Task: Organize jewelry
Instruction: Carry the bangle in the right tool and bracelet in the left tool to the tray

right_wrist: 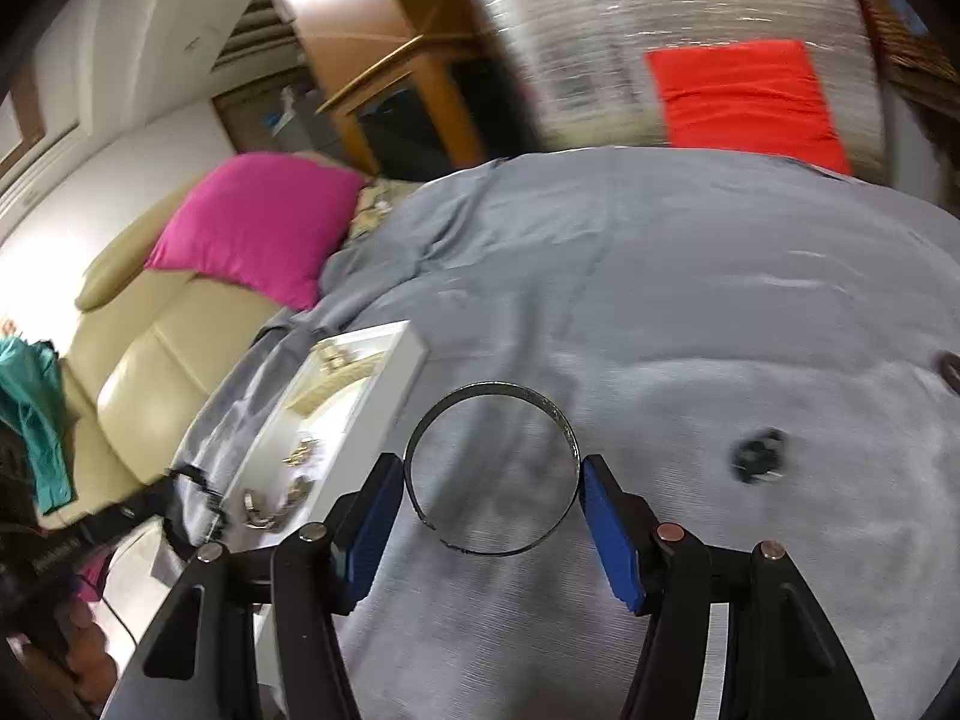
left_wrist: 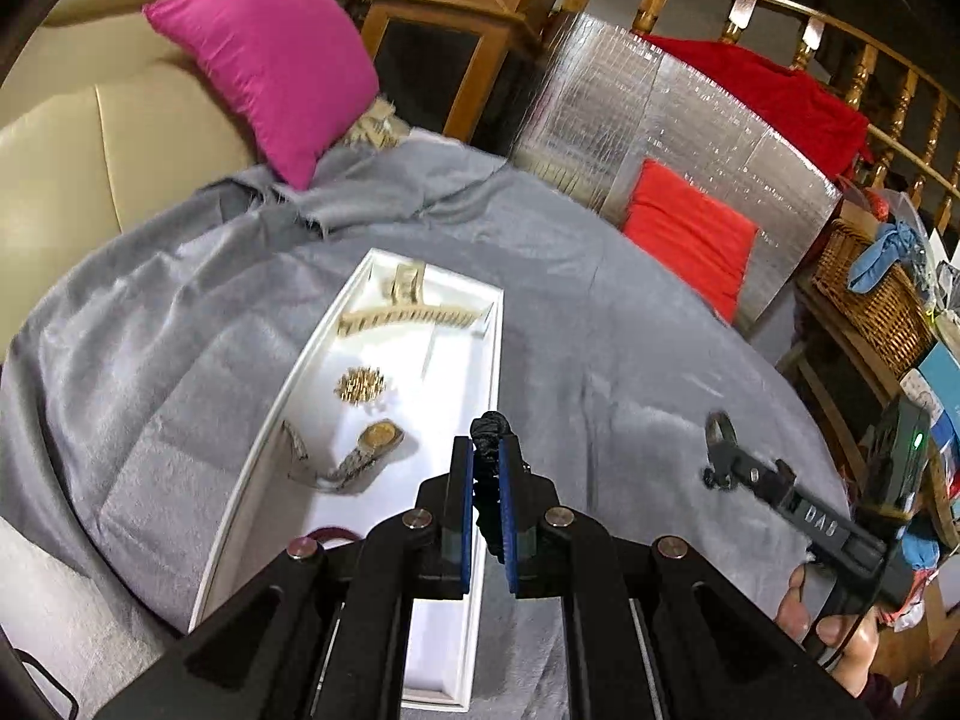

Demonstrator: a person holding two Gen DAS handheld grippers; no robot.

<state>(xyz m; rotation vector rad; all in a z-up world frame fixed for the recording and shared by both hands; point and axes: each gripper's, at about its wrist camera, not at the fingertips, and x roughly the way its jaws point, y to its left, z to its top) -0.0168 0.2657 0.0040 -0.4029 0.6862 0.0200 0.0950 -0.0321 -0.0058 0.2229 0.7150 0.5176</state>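
Note:
My left gripper [left_wrist: 487, 450] is shut on a black beaded piece [left_wrist: 491, 425] and hangs over the right rim of the long white tray [left_wrist: 327, 348]. In the tray lie a gold watch [left_wrist: 375, 441], a gold brooch [left_wrist: 360, 385] and a gold bracelet [left_wrist: 408, 317]. My right gripper [right_wrist: 492, 468] holds a thin dark bangle [right_wrist: 486, 387], with its blue pads pressing on the two sides. It hovers over the grey cloth, to the right of the tray [right_wrist: 390, 396]. In the left wrist view the right gripper [left_wrist: 720, 438] shows at the right, the bangle [left_wrist: 720, 417] at its tip.
A small black item [right_wrist: 759, 455] lies on the grey cloth [left_wrist: 600, 330], and another dark piece [right_wrist: 951, 369] sits at the right edge. A pink cushion [left_wrist: 270, 60] rests on a cream sofa [left_wrist: 90, 150] behind. A red cushion [left_wrist: 690, 228], a foil panel and a wicker basket [left_wrist: 870, 294] stand at the right.

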